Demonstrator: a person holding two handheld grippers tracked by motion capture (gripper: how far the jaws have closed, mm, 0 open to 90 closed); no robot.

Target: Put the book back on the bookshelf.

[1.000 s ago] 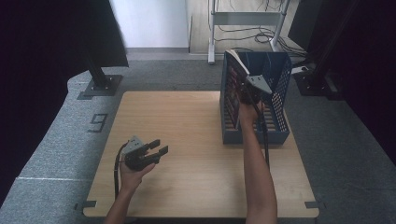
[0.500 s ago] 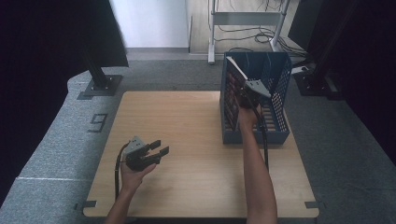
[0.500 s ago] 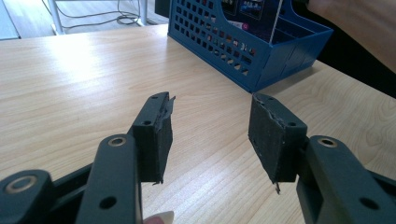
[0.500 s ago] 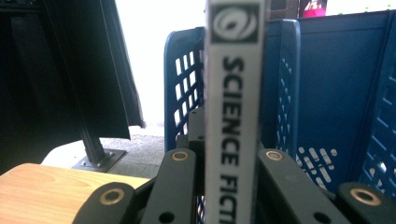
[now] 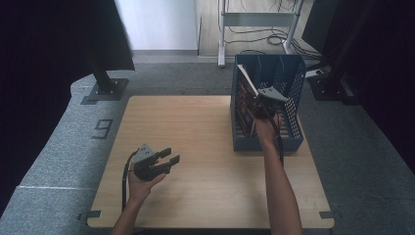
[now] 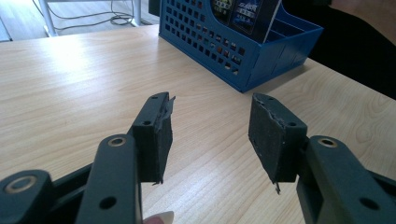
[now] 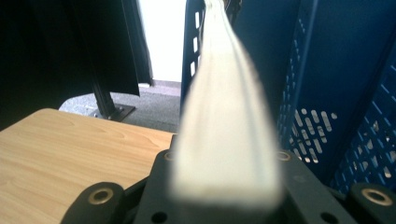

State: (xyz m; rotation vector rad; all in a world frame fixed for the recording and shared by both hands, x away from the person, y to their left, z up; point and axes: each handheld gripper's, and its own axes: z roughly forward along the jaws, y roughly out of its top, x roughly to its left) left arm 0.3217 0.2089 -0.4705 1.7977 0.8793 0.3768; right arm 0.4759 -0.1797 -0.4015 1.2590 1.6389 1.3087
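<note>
My right gripper (image 5: pixel 263 100) has the book (image 5: pixel 247 81) between its jaws, which have just been easing apart. The book stands in the blue rack (image 5: pixel 266 142) at the desk's (image 5: pixel 195 127) far right, tilted left. My left gripper (image 5: pixel 164 159) hangs wide apart, empty, near the front-left corner.

My wooden table (image 5: pixel 205 147) carries a blue perforated file rack (image 5: pixel 266 142), which stands on its far right part, close to the right edge. Books (image 5: pixel 243 105) stand upright inside the rack. My left hand (image 5: pixel 142 188) rests low over the near left part of the tabletop, well apart from the rack.
</note>
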